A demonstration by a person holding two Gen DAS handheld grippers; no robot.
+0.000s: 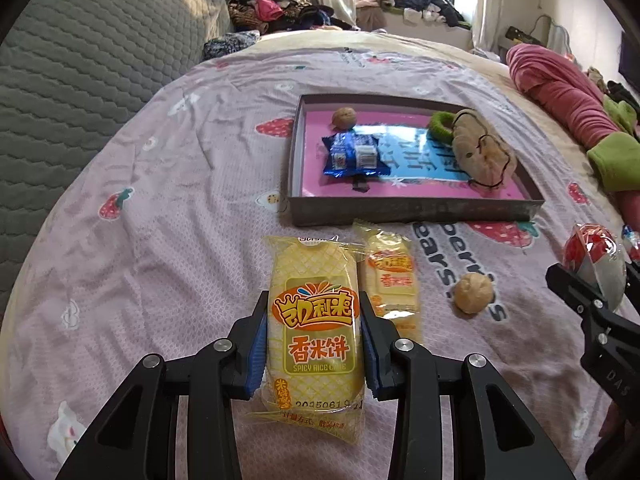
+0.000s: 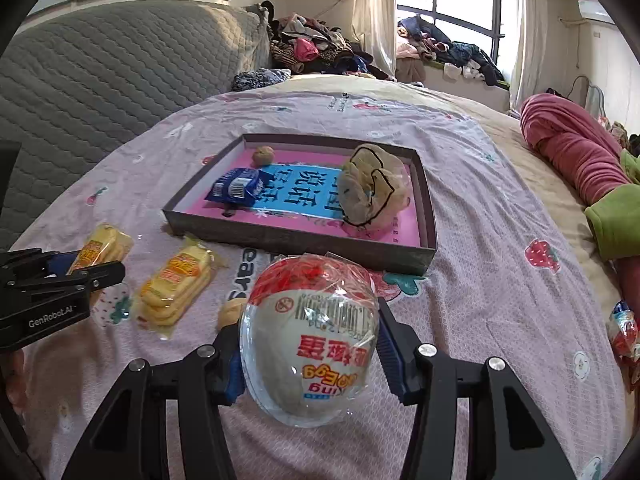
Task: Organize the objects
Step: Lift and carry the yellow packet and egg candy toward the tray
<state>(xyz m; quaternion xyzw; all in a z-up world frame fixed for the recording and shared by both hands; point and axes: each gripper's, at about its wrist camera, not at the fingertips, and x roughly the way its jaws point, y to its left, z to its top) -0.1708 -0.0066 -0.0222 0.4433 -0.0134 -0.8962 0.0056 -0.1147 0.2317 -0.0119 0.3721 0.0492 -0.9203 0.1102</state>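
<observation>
My left gripper (image 1: 314,344) is shut on a yellow rice cake packet (image 1: 314,320) just above the pink bedsheet. A second rice cake packet (image 1: 394,276) lies beside it, also in the right wrist view (image 2: 176,292). My right gripper (image 2: 310,356) is shut on a red-and-white toy egg (image 2: 312,336), also visible in the left wrist view (image 1: 596,258). A shallow grey box (image 1: 416,210) ahead holds a blue snack packet (image 1: 354,154), a walnut (image 1: 344,117), a beige bagged item (image 1: 482,150) and a green ring (image 1: 440,126). A loose walnut (image 1: 473,293) lies on the sheet.
A grey quilted headboard (image 1: 80,80) stands at left. A pink and green garment (image 1: 568,96) lies at right. Clothes piles (image 1: 276,4) sit behind the bed. A small wrapped candy (image 2: 622,332) lies at the right edge of the bed.
</observation>
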